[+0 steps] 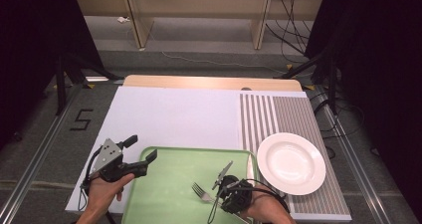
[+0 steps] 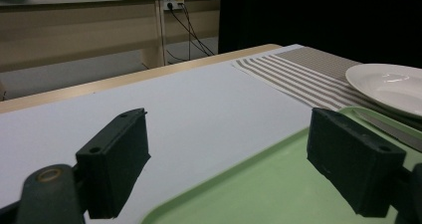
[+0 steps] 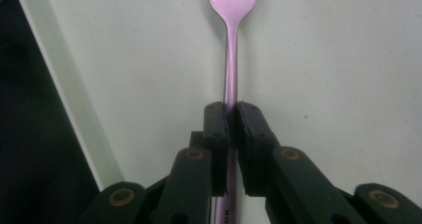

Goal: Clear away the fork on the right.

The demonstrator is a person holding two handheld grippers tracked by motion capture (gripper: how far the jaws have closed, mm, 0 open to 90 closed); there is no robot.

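A metal fork [image 1: 201,191] lies on a green tray [image 1: 166,194], tines pointing left and away. My right gripper [image 1: 219,200] is shut on its handle. In the right gripper view the jaws pinch the fork [image 3: 231,45] low on its stem, my right gripper [image 3: 233,109] just above the tray floor [image 3: 323,59]. My left gripper [image 1: 141,148] is open at the tray's far left corner, one jaw over the white sheet, the other over the tray. Nothing sits between the jaws of my left gripper [image 2: 226,134] in its own view.
A white plate [image 1: 291,163] rests on a striped placemat [image 1: 278,114] right of the tray. What looks like a knife [image 1: 222,175] lies on the tray near the right gripper. A white sheet [image 1: 174,114] covers the table beyond the tray.
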